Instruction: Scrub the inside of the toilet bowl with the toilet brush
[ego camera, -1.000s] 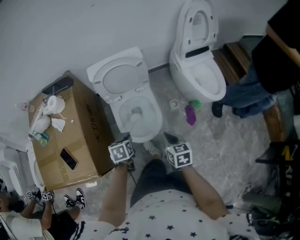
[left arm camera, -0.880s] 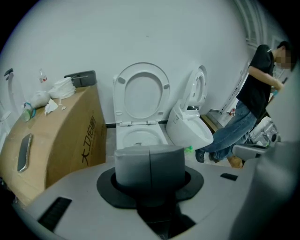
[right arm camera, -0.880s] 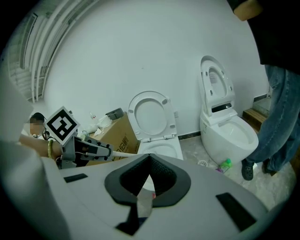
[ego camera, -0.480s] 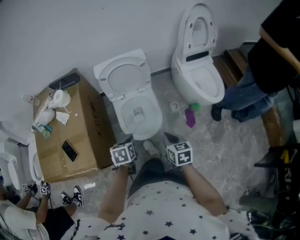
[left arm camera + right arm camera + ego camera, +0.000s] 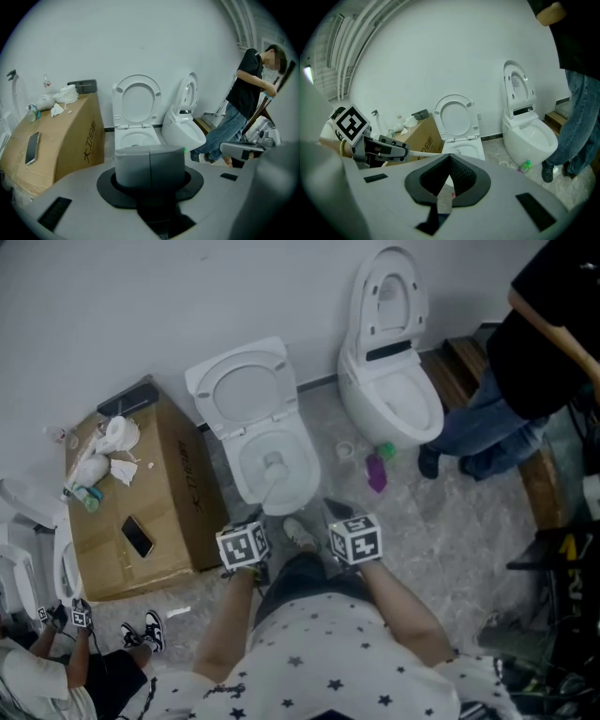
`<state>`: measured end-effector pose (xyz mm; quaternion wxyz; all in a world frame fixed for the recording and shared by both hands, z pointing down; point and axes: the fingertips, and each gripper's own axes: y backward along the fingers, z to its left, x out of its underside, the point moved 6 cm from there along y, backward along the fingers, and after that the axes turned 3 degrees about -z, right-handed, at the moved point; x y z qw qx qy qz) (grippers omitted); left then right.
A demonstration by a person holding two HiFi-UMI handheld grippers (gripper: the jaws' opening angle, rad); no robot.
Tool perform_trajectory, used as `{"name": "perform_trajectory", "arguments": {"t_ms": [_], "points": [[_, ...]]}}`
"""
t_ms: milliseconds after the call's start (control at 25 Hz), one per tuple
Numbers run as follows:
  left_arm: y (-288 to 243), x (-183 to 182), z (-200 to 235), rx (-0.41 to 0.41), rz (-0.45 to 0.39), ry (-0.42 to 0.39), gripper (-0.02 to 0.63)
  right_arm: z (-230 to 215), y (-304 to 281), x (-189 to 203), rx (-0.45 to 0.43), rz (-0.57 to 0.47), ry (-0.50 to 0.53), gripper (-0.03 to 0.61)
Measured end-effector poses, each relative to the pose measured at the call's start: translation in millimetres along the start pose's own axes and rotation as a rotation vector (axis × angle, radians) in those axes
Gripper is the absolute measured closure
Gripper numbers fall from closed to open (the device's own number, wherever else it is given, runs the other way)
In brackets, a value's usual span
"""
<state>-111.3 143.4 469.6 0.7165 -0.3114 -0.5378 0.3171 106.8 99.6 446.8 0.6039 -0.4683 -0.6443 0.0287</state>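
Note:
A white toilet (image 5: 267, 460) with its lid raised stands in front of me against the wall. The toilet brush (image 5: 274, 465) has its head down in the bowl, and its pale handle runs back to my left gripper (image 5: 253, 523). The left gripper (image 5: 150, 161) is shut on the handle at the bowl's front rim. From the right gripper view, the handle (image 5: 423, 152) reaches from the left gripper toward the toilet (image 5: 459, 136). My right gripper (image 5: 334, 514) hovers just right of the bowl's front, shut with nothing in it (image 5: 449, 161).
A second toilet (image 5: 394, 399) stands to the right, with a purple bottle (image 5: 377, 472) on the floor between the two. A cardboard box (image 5: 173, 484) at left carries a phone (image 5: 137, 536) and tissues. One person (image 5: 525, 362) stands at right; another crouches at lower left (image 5: 56, 667).
The brush head stays in the bowl and both grippers hold about the same place. Only the view has shifted a little.

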Motion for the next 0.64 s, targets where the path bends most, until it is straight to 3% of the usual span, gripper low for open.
{"name": "perform_trajectory", "arguments": {"t_ms": [640], "points": [[0.9,-2.5,-1.6,0.010,-0.020,-0.016,0.460,6.0,2.6,-6.6,0.001,-0.027,-0.002,0.572]]}}
